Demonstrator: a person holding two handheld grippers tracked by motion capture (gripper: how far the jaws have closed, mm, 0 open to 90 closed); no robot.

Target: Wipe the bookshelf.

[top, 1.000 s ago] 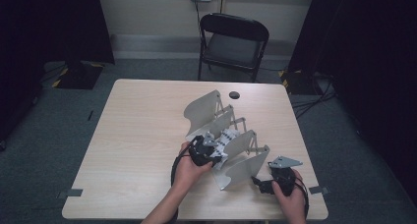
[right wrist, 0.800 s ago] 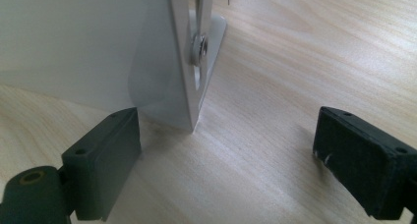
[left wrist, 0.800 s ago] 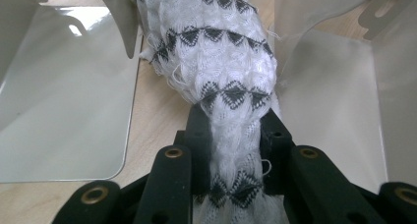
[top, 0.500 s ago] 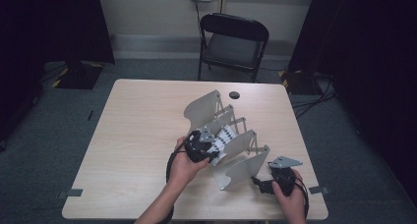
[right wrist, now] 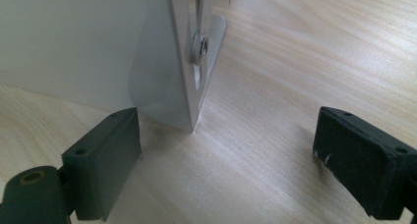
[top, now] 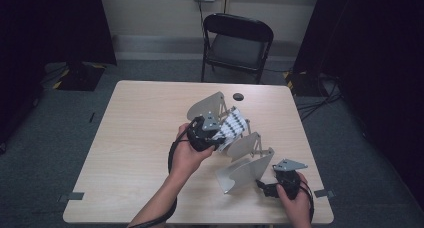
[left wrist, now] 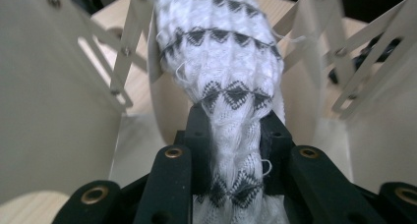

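A white cloth with black zigzag bands (top: pixel 233 125) hangs between the grey plates of an expanding rack (top: pixel 246 172) in the middle of the table. My left gripper (top: pixel 206 133) is shut on the cloth's near end and holds it above the tabletop. In the left gripper view the cloth (left wrist: pixel 222 71) bunches between the black fingers (left wrist: pixel 198 131) of this gripper (left wrist: pixel 235 135), with rack plates on both sides. My right gripper (top: pixel 268 188) rests near the table's front right, open. In the right gripper view it (right wrist: pixel 231 138) stands by the end plate's lower corner (right wrist: pixel 189 113), which is close to the left jaw.
The rack's scissor links (top: pixel 256 144) join several upright plates (top: pixel 206 108) in a diagonal row. A small black disc (top: pixel 238 96) lies near the table's far edge. A black folding chair (top: pixel 237 43) stands beyond the wooden table (top: pixel 125 153). Cables trail from both grippers.
My left gripper has risen and moved farther up the table with the cloth, drawing it up between the plates. The right gripper has stayed in place.
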